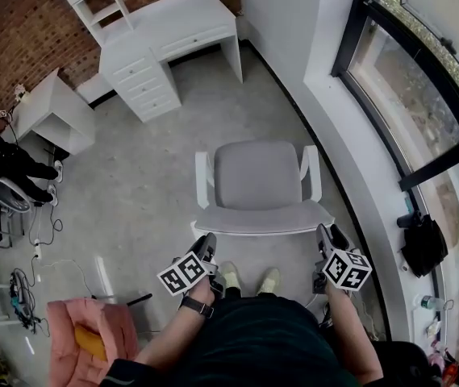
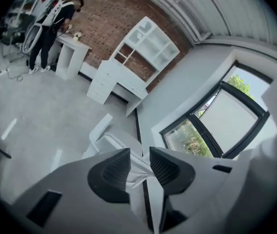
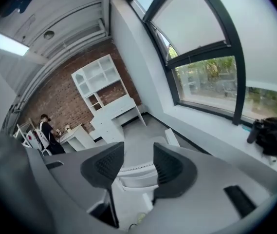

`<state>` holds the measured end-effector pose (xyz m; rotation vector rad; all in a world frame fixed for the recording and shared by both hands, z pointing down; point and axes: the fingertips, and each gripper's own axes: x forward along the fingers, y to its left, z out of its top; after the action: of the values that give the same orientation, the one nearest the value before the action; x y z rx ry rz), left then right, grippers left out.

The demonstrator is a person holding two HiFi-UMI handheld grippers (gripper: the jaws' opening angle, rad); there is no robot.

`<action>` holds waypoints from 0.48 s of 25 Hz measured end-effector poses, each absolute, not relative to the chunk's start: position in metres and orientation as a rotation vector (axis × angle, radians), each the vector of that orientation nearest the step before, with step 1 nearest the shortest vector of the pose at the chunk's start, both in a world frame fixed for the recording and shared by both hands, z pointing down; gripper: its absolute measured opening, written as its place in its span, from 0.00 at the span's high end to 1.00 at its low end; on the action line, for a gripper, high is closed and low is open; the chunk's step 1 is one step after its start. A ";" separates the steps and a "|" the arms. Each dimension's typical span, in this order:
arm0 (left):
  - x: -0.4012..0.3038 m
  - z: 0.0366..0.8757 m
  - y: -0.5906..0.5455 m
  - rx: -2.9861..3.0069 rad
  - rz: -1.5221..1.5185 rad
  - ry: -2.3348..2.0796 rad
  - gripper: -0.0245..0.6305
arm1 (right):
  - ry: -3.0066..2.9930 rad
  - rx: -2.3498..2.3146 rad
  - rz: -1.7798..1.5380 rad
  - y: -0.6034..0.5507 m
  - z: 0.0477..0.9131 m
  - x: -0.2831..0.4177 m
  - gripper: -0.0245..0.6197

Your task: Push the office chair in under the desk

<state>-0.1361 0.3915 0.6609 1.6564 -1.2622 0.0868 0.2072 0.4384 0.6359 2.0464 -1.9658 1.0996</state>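
Note:
The office chair [image 1: 257,176], white with a grey seat, stands in the middle of the floor with its back toward me. The white desk [image 1: 173,31] with drawers and a shelf unit stands well beyond it against the brick wall. My left gripper [image 1: 206,245] sits at the left end of the chair back and my right gripper [image 1: 327,237] at the right end. In the left gripper view the jaws [image 2: 139,156] stand apart, with the white edge of the chair back [image 2: 134,172] showing in the gap. In the right gripper view the gripper [image 3: 138,155] is open too, with the chair [image 3: 136,172] just beyond it.
A curved white wall and window sill [image 1: 358,160] run close along the chair's right side, with a black bag [image 1: 423,244] on the sill. At the left are a person [image 1: 3,164], a white side table [image 1: 56,111], floor cables and a pink seat [image 1: 88,337].

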 end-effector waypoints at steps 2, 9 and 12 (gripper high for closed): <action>-0.135 0.669 0.391 1.587 0.045 -1.241 0.75 | -1.899 2.085 1.234 0.444 0.653 0.215 0.69; -0.140 0.686 0.376 1.459 -0.021 -1.246 0.68 | -1.750 2.156 1.691 0.449 0.690 0.218 0.63; -0.143 0.694 0.374 1.408 -0.028 -1.275 0.68 | -1.740 2.160 1.816 0.447 0.695 0.216 0.63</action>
<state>-0.1433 0.3738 0.6939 1.4085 -1.2750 -0.0276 0.2162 0.4465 0.6954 2.1603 -1.7400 1.8159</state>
